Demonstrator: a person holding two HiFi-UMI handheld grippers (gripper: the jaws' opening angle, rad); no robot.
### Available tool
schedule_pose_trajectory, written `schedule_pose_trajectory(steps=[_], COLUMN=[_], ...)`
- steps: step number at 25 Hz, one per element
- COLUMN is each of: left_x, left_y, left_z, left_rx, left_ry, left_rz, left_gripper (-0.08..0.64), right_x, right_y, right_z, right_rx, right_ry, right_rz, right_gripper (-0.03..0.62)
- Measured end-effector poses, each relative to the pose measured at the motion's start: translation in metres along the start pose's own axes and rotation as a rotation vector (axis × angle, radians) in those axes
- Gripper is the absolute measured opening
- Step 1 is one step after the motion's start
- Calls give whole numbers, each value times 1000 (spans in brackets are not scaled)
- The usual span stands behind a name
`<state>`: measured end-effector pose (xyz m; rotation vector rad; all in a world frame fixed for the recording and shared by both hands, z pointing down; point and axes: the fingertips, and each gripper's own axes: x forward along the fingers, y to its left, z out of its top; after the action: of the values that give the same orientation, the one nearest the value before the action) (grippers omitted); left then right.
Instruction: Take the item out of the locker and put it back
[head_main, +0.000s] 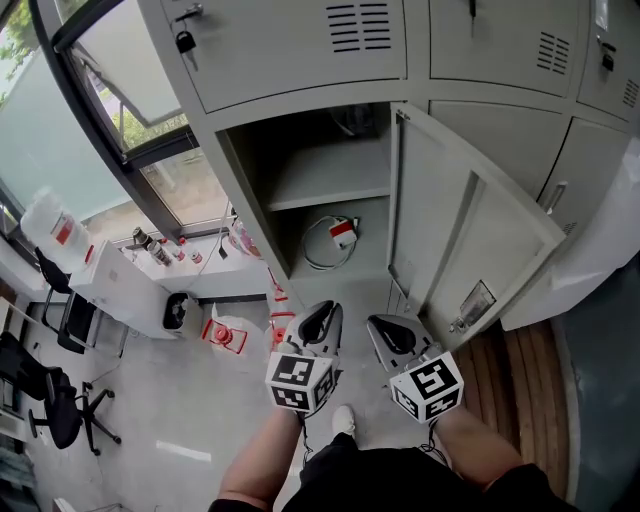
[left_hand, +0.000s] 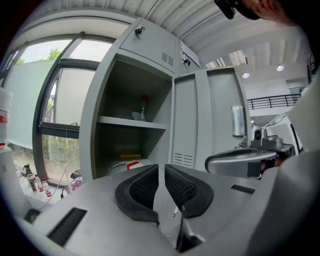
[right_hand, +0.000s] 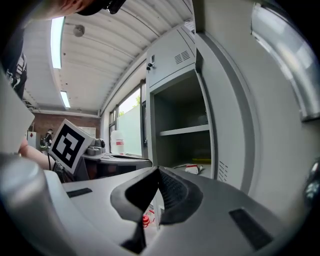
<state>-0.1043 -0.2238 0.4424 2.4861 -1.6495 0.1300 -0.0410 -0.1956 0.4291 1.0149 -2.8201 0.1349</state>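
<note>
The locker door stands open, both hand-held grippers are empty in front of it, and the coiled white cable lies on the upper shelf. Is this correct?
Not quite: the head view shows the coiled white cable on the compartment floor, below the shelf. The locker door does stand open, and the left hand-held gripper and right hand-held gripper are empty in front of it.

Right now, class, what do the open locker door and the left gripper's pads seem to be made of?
Locker door: probably painted sheet metal; thin, folded edges, even matt grey coat. Pads of the left gripper: likely black rubber; fine ribbed texture.
</note>
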Motion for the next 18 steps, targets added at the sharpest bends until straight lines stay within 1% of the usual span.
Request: schedule_pose_trajectory(steps=[7, 10, 15, 18], left_x=[36, 53, 84, 104], left_y=[30, 38, 50, 59], left_z=[-1, -4, -9, -9], left_rx=[10, 13, 32, 39], left_ry=[23, 38, 69, 80], left_rz=[-19, -34, -45, -40], left_gripper=[26, 72, 121, 158], right_x=[29, 37, 46, 49], right_y=[-13, -21, -32, -37], right_z=[-6, -10, -17, -21], right_rx=[21, 37, 68, 77], right_ry=[18, 24, 38, 48], right_rz=[-43, -67, -102, -117], right_gripper=[52, 52, 52, 52])
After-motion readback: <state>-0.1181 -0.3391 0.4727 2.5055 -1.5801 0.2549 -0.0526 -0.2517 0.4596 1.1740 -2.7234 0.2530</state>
